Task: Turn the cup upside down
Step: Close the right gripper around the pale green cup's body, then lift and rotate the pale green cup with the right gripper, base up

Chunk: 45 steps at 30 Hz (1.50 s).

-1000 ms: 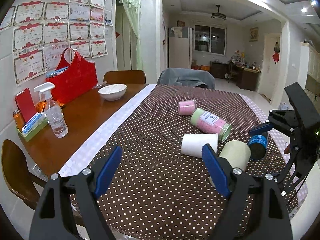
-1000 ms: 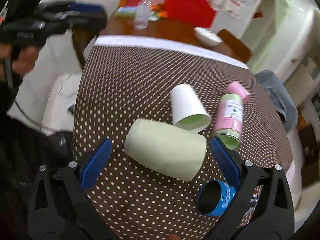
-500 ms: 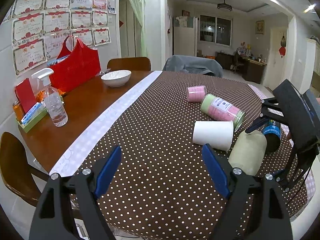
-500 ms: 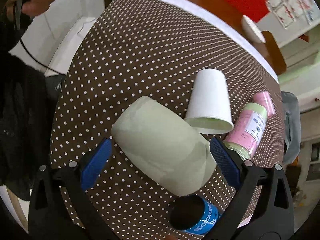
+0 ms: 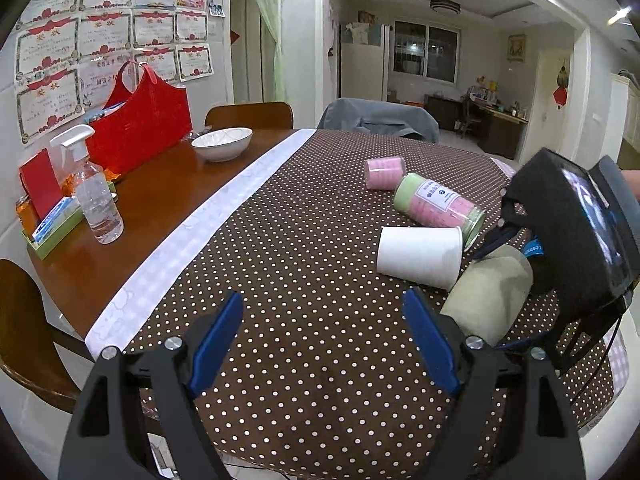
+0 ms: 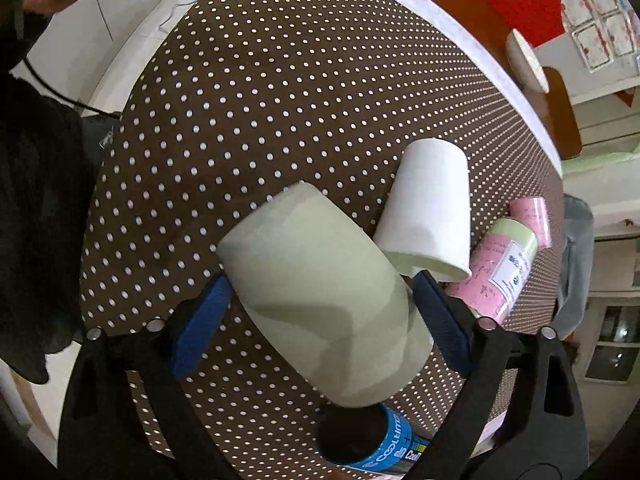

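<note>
A pale green cup lies on its side on the brown dotted tablecloth. My right gripper straddles it from above with its blue pads at both sides of the cup, jaws wide and not visibly squeezing. The same cup shows in the left wrist view, under the right gripper's black body. My left gripper is open and empty, hovering over the tablecloth to the left of the cups.
A white paper cup, a pink and green cup, a small pink cup and a blue can lie close around the green cup. A white bowl, spray bottle and red bag stand on the bare wood.
My right gripper has come down over the green cup, which now fills the space between its pads. The left gripper has shifted slightly; its jaws stay open.
</note>
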{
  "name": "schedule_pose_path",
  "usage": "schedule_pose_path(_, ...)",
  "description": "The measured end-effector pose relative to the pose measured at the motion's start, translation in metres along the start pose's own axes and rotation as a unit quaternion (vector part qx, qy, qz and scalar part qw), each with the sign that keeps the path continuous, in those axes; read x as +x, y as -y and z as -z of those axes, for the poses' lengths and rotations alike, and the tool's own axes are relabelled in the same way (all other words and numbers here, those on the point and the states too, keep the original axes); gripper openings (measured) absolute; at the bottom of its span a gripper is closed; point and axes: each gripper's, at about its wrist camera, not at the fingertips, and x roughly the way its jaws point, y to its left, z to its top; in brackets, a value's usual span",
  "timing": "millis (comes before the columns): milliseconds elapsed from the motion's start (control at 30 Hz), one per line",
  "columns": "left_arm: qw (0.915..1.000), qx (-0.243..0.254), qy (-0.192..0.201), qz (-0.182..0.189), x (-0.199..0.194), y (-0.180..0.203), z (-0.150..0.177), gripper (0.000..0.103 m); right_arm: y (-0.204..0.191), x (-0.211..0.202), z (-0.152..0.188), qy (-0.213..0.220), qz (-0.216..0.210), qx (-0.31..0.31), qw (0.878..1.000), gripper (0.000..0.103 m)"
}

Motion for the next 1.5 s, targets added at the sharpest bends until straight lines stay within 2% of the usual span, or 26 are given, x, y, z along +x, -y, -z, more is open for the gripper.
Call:
schedule_pose_path(300,0.9999,0.000,-0.001,0.013,0.000,0.002,0.003,0.081,0.012,0.012,-0.019,-0.038,-0.042,0.012,0.998,0.081)
schedule_pose_path(467,0.9999,-0.004,-0.002,0.014,0.001,0.000,0.003,0.081,0.008,0.030,-0.028,-0.070,-0.026,-0.011,0.997,0.079)
schedule_pose_path(567,0.9999,-0.004,-0.003,0.014,0.001,-0.001,0.003,0.081,0.012,0.033,-0.027,-0.078,-0.021,0.000,0.997,0.077)
schedule_pose_path(700,0.9999,-0.006,0.001,0.016,-0.001,-0.002,0.002,0.081,0.018,0.016,-0.013,-0.051,-0.017,0.045,0.998,0.077)
schedule_pose_path(800,0.9998,-0.005,0.004,0.020,-0.005,0.000,0.002,0.081,0.031,-0.004,0.004,-0.003,-0.013,0.120,0.993,0.076)
schedule_pose_path(900,0.9997,-0.001,0.012,0.023,-0.011,0.004,0.001,0.081,0.043,-0.023,0.030,0.058,-0.013,0.210,0.976,0.075)
schedule_pose_path(1000,0.9994,0.005,0.020,0.026,-0.018,0.009,-0.001,0.081,0.048,-0.037,0.063,0.121,-0.012,0.301,0.946,0.075)
schedule_pose_path(1200,0.9988,0.017,0.034,0.030,-0.031,0.022,-0.005,0.081,0.045,-0.053,0.108,0.231,-0.011,0.438,0.869,0.075)
schedule_pose_path(1233,0.9987,0.020,0.036,0.031,-0.034,0.025,-0.005,0.081,0.043,-0.056,0.116,0.251,-0.012,0.458,0.853,0.075)
schedule_pose_path(1333,0.9980,0.029,0.045,0.033,-0.042,0.033,-0.007,0.081,0.037,-0.068,0.127,0.295,-0.015,0.489,0.821,0.075)
schedule_pose_path(1500,0.9973,0.036,0.054,0.033,-0.051,0.040,-0.009,0.081,0.022,-0.077,0.137,0.323,-0.008,0.511,0.796,0.075)
